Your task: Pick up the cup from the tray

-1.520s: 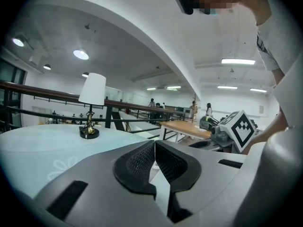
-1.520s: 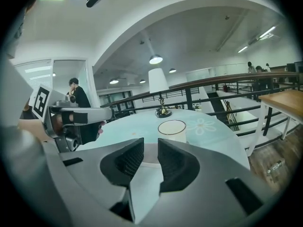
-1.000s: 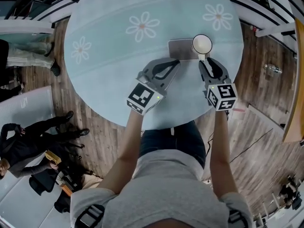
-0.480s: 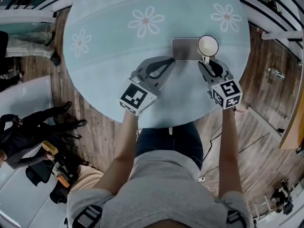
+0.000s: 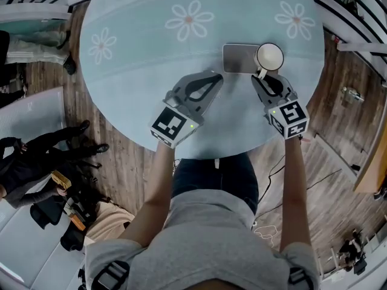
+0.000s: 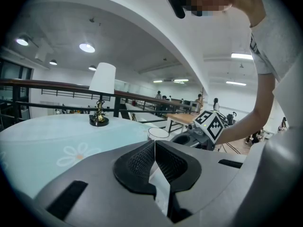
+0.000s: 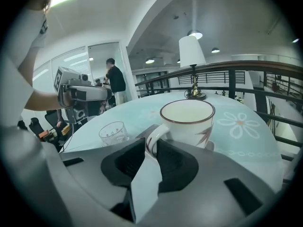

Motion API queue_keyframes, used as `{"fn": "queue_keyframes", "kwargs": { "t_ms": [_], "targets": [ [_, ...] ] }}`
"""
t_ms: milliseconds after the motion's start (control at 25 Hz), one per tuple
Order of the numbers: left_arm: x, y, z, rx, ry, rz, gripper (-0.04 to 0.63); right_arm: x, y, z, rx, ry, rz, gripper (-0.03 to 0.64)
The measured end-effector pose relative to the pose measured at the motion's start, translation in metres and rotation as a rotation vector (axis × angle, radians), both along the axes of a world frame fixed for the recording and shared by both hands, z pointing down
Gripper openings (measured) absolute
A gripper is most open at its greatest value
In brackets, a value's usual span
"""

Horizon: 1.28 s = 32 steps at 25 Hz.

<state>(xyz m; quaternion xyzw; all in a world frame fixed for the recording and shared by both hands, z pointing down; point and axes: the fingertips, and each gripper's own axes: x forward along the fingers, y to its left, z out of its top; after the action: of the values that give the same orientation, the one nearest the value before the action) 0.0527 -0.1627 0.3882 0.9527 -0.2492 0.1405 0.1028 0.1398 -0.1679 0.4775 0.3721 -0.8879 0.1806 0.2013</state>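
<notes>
A white cup (image 5: 269,56) with a dark rim stands on the right end of a small grey tray (image 5: 237,58) on the round pale-blue table (image 5: 139,59). My right gripper (image 5: 264,78) reaches it from the near side. In the right gripper view the cup (image 7: 188,121) stands upright straight ahead, and its handle (image 7: 152,141) sits between the closing jaws of the right gripper (image 7: 150,149), with both pads against it. The left gripper (image 5: 213,78) rests shut and empty on the table, left of the tray; its pads meet in the left gripper view (image 6: 154,161).
A small clear glass (image 7: 113,133) stands left of the cup. A table lamp (image 7: 193,65) is at the table's far side. People stand on the wooden floor (image 5: 36,162) to the left. The table's near edge runs just under both grippers.
The right gripper has moved forward to the cup and its jaws have narrowed onto the handle. The left gripper has stayed shut in much the same spot.
</notes>
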Motion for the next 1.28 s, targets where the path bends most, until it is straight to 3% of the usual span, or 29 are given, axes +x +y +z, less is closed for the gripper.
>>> {"fn": "queue_keyframes", "kwargs": {
  "t_ms": [280, 600, 1280],
  "targets": [
    [-0.012, 0.004, 0.006, -0.015, -0.012, -0.031, 0.009, -0.004, -0.001, -0.003, 0.066, 0.013, -0.003, 0.049],
    [-0.017, 0.005, 0.009, -0.018, -0.022, -0.047, 0.009, -0.009, -0.012, -0.021, 0.134, -0.124, 0.074, 0.04],
    [-0.023, 0.009, 0.0, 0.014, 0.0, -0.075, 0.009, -0.013, 0.007, -0.073, 0.208, -0.196, 0.089, 0.038]
  ]
}}
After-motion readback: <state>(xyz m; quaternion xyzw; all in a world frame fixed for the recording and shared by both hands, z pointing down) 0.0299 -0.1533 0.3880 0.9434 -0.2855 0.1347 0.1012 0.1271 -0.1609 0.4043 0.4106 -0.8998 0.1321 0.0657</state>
